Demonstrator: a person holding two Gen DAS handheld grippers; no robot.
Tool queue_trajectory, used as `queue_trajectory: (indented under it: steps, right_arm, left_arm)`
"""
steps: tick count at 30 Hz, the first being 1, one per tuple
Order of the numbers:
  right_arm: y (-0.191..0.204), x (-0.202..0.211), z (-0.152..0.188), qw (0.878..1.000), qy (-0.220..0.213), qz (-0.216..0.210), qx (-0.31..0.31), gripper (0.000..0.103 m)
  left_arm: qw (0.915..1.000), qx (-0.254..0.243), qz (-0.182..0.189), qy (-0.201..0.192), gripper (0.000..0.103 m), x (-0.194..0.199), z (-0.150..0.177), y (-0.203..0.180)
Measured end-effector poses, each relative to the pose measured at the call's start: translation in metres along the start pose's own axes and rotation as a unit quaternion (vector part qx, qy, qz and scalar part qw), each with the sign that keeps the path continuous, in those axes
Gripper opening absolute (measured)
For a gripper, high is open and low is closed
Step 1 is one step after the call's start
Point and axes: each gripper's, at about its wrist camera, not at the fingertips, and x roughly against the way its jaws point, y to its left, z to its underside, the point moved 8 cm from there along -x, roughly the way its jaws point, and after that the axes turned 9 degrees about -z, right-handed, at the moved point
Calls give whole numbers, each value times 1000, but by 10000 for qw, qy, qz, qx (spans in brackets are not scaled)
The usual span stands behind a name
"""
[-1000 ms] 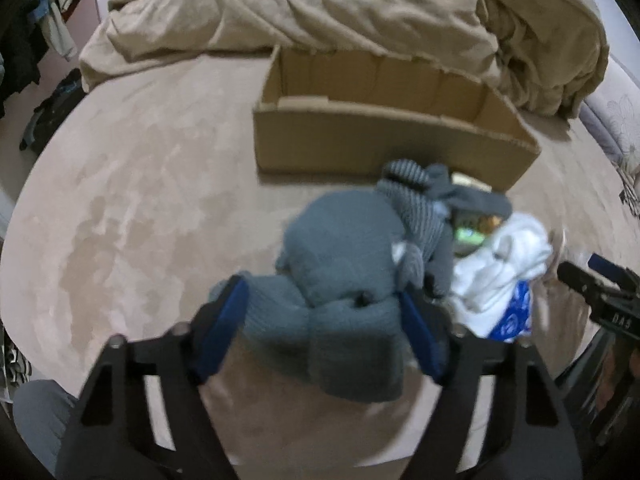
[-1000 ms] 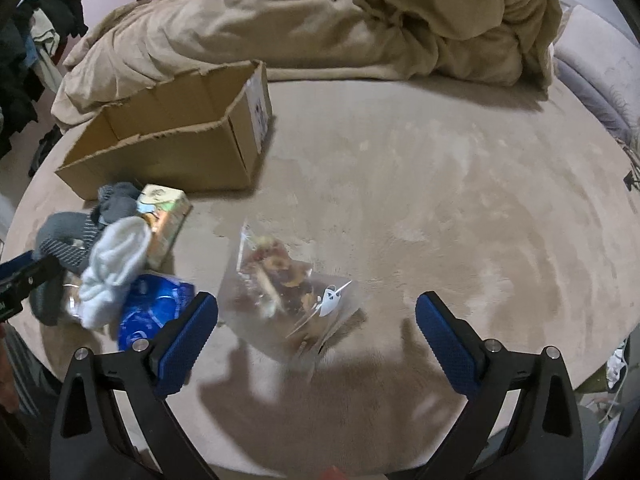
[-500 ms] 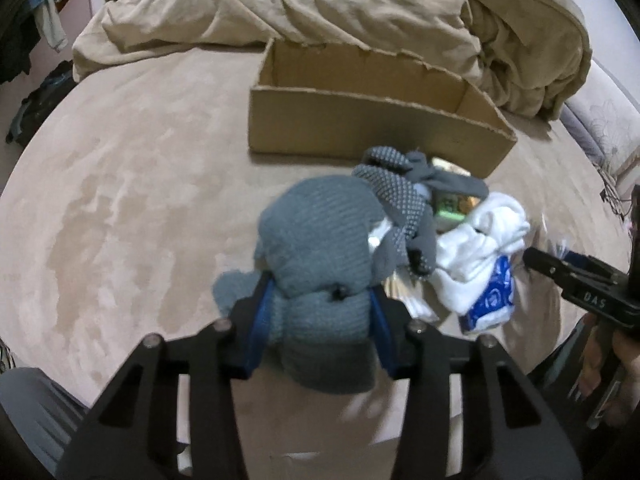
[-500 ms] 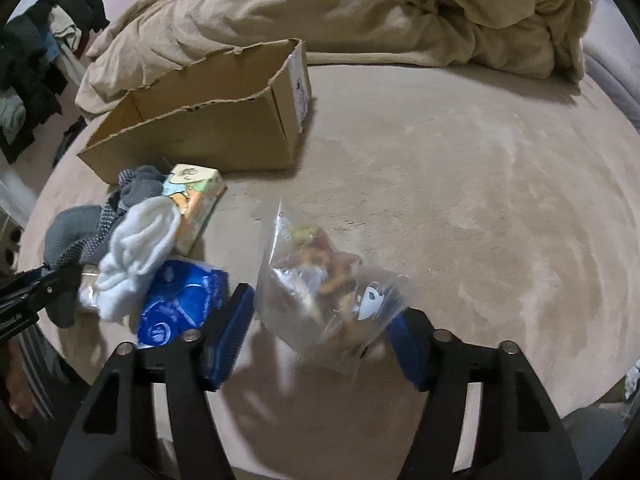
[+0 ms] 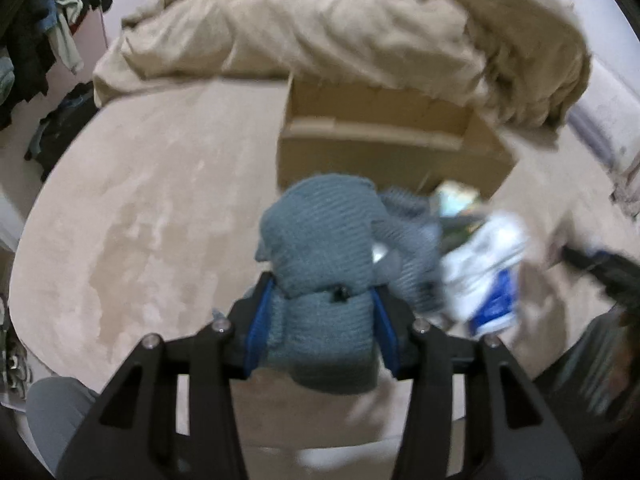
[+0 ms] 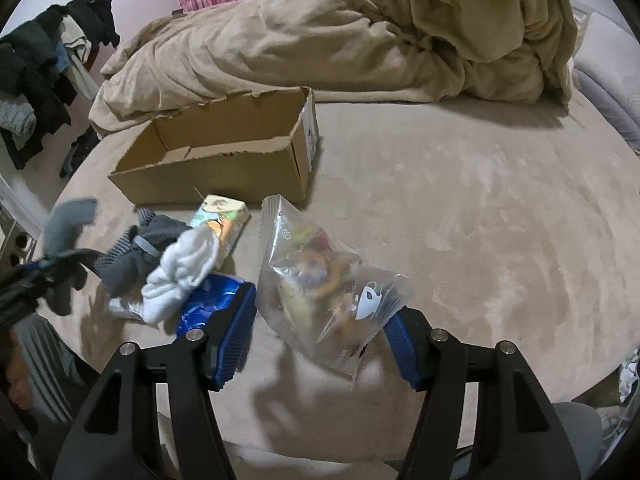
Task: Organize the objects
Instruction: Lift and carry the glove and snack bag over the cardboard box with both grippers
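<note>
My left gripper (image 5: 322, 320) is shut on a grey-blue knitted sock (image 5: 320, 248) and holds it above the beige bed surface, in front of the open cardboard box (image 5: 384, 148). My right gripper (image 6: 320, 328) is shut on a clear snack bag (image 6: 320, 276) and holds it lifted. The box (image 6: 224, 160) also shows in the right wrist view, beyond a pile: a striped grey sock (image 6: 140, 248), a white sock (image 6: 184, 268), a small carton (image 6: 222, 220) and a blue packet (image 6: 208, 300). The left gripper with its sock (image 6: 68, 224) shows blurred at the far left.
A crumpled beige duvet (image 6: 360, 36) lies behind the box. Dark clothes (image 6: 44, 68) hang at the left, off the bed. The bed surface (image 6: 480, 200) stretches right of the box. A pale pillow (image 6: 608, 80) lies at the far right.
Both grippers closed from open on their items and lifted them. The left one raised the grey-blue sock toward the box; the right one raised the snack bag off the bed.
</note>
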Motion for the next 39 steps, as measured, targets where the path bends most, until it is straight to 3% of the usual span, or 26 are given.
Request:
queue_trajectory:
  steps: [2,5,6,7,9,13,14,15,16,19,29,39]
  right_arm:
    - [1,-1,1,10000,22,-35,-15,65]
    - [3,-4,5,10000,65,-45,-17,65]
    - [3,-5,6,10000,81,-46,-24,65]
    - [3,-6,7,9999,100,-44,-41,65]
    - [5,-9,9,9999,137,-32,-53,65]
    - [9,-10,10,9999,150,-33,2,65]
    - [9,-9,9,9999,140,-37,10,65]
    - [10,-9,9,9999,136,-30,7,65]
    - [10,-9,9,9999,137,-25,0,65]
    - [13,-6,8,9999,116,-23,32,65]
    - [38,48,-12,9995,-210,-160,172,65]
    - [78,110,-57,9938,-850,-400,588,65]
  left_arm:
    - [9994,-65,-153,319,49,-21,13,7]
    - [9987,-147,-187,455,51,-37,29,17]
    - [9989,-140,-120,421,56,-37,32,18]
    - [9990,-142,-139,392,68,-37,35,20]
    - [9982,-202,-280,483,79,-39,42,23]
    - [9986,-291,-201,384,79,-34,51,20]
    - [9990,-247,-114,344,78,-33,51,21]
    - [9992,-157,-26,354,68,-34,53,23]
    - [9993,-26,136,360,52,-33,52,25]
    - [9984,308,432,193,39,-26,46,31]
    - [9953,479,721,-444,38,59,10,32]
    - [9896,418,921,-1020,38,128,-56,23]
